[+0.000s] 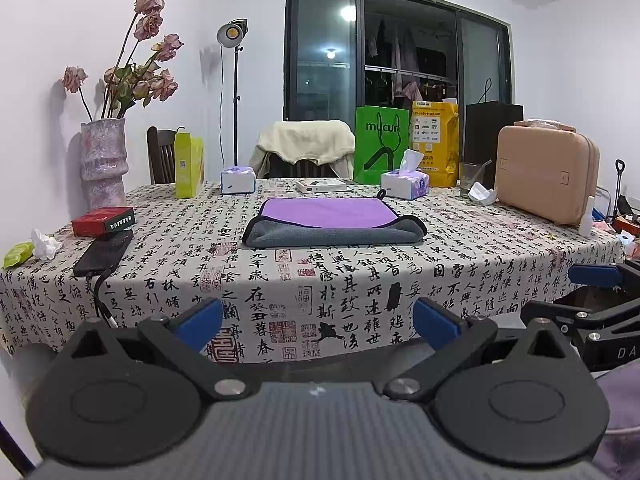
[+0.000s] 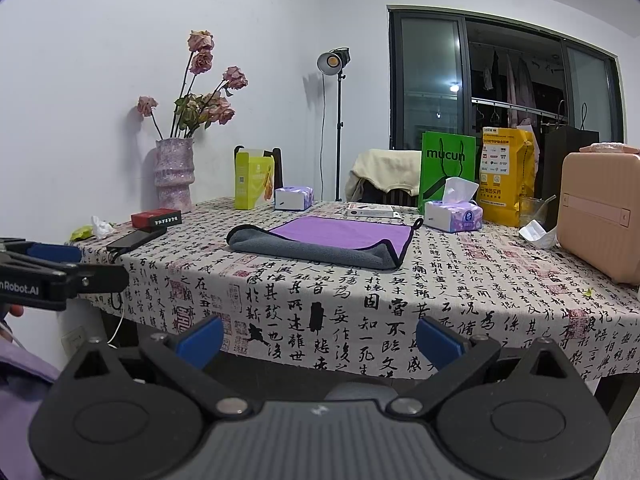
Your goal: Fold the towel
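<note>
Left wrist view. The left gripper point(image 1: 318, 322) is held off the near edge of the table point(image 1: 360, 280), its blue-padded fingers point(image 1: 200, 322) spread wide with nothing between them. The towel point(image 1: 334, 222) is seen lying flat on the calligraphy-print tablecloth point(image 1: 460, 264), well beyond the gripper; its grey near portion is folded over the purple face, and a black binding is seen along the edge. Left of the towel, a red box point(image 1: 103, 222) is stacked partly on a black phone point(image 1: 103, 254), with a crumpled tissue point(image 1: 46, 245) beside them. Behind the towel, a flat white box point(image 1: 321, 185), two tissue packs point(image 1: 238, 180) point(image 1: 405, 184) and a green "mucun" bag point(image 1: 381, 144) are set. Right of the towel, a pink hard case point(image 1: 546, 174) is stood upright. A vase of dried roses point(image 1: 103, 162) occupies the far left corner. The right gripper point(image 1: 596, 304) is partly visible at the right margin.

Right wrist view. The right gripper point(image 2: 320, 338) is likewise held short of the table edge, released, its fingers point(image 2: 440, 338) parted and empty. The towel point(image 2: 324, 242) is shown ahead and untouched, grey fold nearest, purple face behind it. The left gripper point(image 2: 56, 268) enters from the left margin, level with the tabletop; its jaw state cannot be told here. Beyond the towel, a studio lamp point(image 2: 335, 62) on a stand is seen against the wall.
</note>
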